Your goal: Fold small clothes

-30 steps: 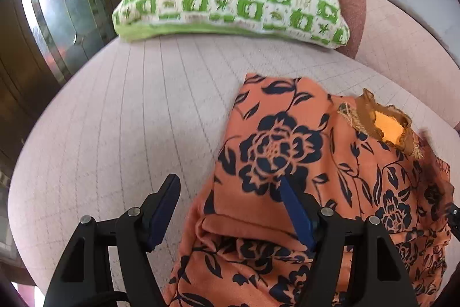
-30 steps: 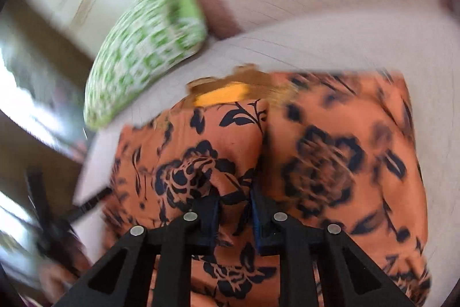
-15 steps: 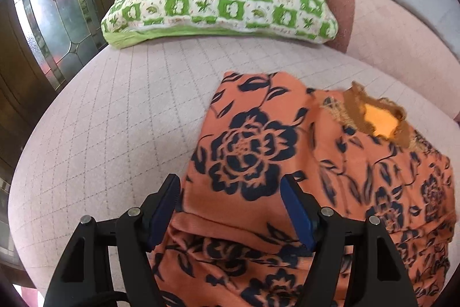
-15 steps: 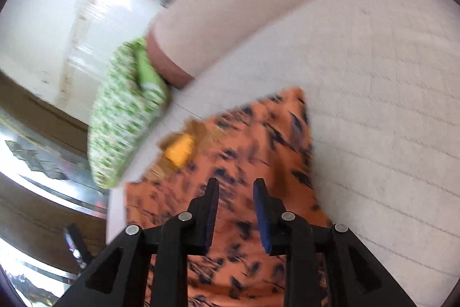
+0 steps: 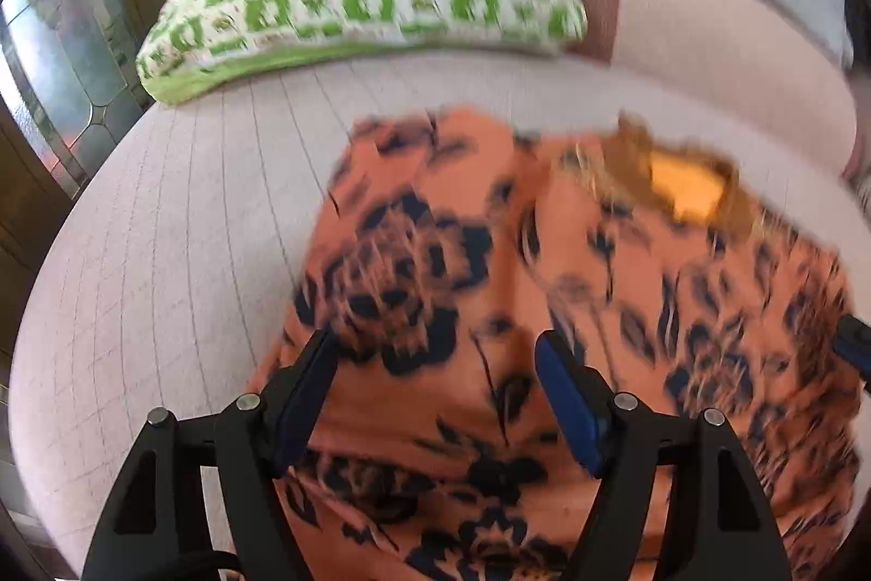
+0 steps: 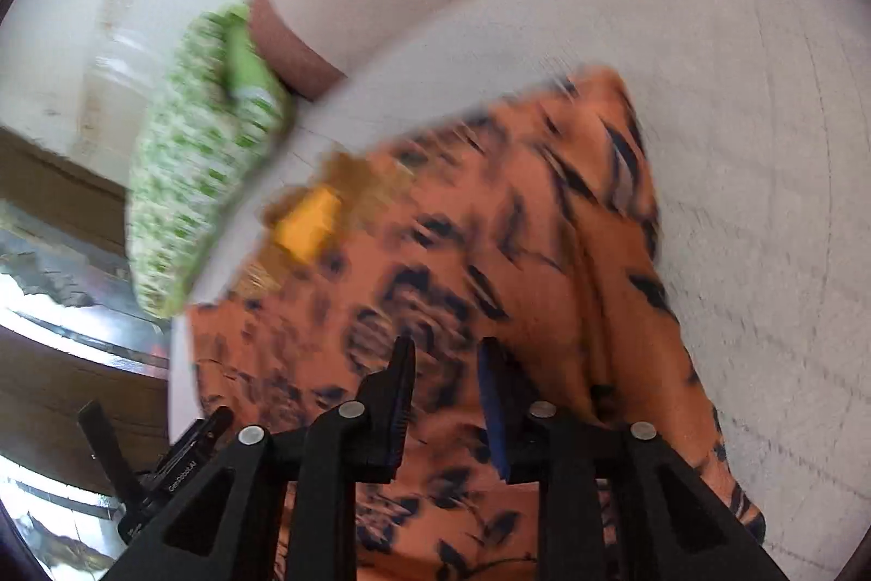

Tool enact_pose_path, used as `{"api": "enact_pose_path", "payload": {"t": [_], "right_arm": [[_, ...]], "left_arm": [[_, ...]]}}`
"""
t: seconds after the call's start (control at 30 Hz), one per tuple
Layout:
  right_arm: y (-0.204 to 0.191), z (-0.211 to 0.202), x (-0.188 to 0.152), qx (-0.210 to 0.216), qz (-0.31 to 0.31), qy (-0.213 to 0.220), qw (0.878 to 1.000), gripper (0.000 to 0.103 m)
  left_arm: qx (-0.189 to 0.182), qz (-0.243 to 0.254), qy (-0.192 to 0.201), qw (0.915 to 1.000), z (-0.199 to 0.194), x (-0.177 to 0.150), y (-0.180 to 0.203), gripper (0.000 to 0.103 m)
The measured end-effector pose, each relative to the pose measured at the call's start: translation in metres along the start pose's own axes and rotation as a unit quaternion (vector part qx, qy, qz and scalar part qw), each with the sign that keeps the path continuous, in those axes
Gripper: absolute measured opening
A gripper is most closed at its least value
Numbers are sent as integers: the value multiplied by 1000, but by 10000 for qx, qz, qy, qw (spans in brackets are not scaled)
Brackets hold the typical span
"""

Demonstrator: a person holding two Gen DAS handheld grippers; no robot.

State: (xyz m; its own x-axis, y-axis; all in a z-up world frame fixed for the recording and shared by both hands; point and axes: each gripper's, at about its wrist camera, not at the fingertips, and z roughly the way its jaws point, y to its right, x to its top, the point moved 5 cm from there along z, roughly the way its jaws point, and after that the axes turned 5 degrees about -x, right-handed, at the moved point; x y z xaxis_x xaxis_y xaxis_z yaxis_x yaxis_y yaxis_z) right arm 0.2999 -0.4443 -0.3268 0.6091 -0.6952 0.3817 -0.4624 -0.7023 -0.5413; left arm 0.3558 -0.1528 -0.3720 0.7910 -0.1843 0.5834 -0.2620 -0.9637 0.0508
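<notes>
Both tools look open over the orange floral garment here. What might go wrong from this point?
1. The left tool sits over the garment's middle, not an edge, so closing may bunch several layers.
2. Folds near the right tool look loose and could slip open.
3. Both views are motion-blurred; a fast grab may miss the intended hem.

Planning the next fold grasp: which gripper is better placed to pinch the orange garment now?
Probably left. The left gripper is wide open, fingers straddling the orange floral garment. The right gripper shows a narrower gap and holds nothing.
</notes>
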Motion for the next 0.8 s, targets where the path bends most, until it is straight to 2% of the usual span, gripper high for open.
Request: {"api": "enact_pose_path", "payload": {"t": [0.07, 0.1, 0.13, 0.2, 0.27, 0.33, 0.37, 0.4, 0.5, 0.6, 0.67, 0.73, 0.8], "right_arm": [[-8, -5, 10, 34, -74, 409, 9991, 28], [-11, -3, 15, 76, -43, 531, 9986, 28], [-12, 1, 22, 173, -1, 661, 9977, 28], [-4, 11, 26, -5, 19, 725, 9974, 28], [11, 36, 27, -381, 127, 487, 9980, 29], [12, 37, 30, -109, 340, 570, 9977, 29], [10, 35, 31, -126, 368, 457, 9982, 29], [7, 32, 32, -143, 333, 326, 9988, 29], [-4, 15, 28, 141, 211, 407, 9988, 29], [-26, 8, 8, 409, -138, 178, 9989, 30], [-38, 13, -13, 303, -513, -81, 9982, 30], [-40, 31, -37, -53, -763, -579, 9954, 30], [-40, 27, -47, -144, -997, -289, 9945, 29]], "left_arm": [[169, -30, 187, 9997, 1, 19, -10, 76], [253, -96, 400, 9988, 3, 33, -19, 78], [269, -136, 426, 9986, 8, 39, -25, 81], [186, -275, -63, 9994, 36, 42, -35, 84], [118, -472, -459, 9978, 60, 35, -40, 87], [115, -712, -344, 9968, 60, 34, -44, 89], [159, -655, -454, 9967, 57, 37, -41, 88], [165, -559, -411, 9975, 53, 38, -37, 88], [437, -224, -126, 9987, 29, 38, -20, 88], [315, -156, 12, 9994, 11, 29, -10, 88], [305, -21, -177, 9994, 12, 14, -4, 88], [418, 248, -529, 9974, 27, -6, -1, 89], [495, 367, -302, 9976, 19, -10, -2, 90]]}}
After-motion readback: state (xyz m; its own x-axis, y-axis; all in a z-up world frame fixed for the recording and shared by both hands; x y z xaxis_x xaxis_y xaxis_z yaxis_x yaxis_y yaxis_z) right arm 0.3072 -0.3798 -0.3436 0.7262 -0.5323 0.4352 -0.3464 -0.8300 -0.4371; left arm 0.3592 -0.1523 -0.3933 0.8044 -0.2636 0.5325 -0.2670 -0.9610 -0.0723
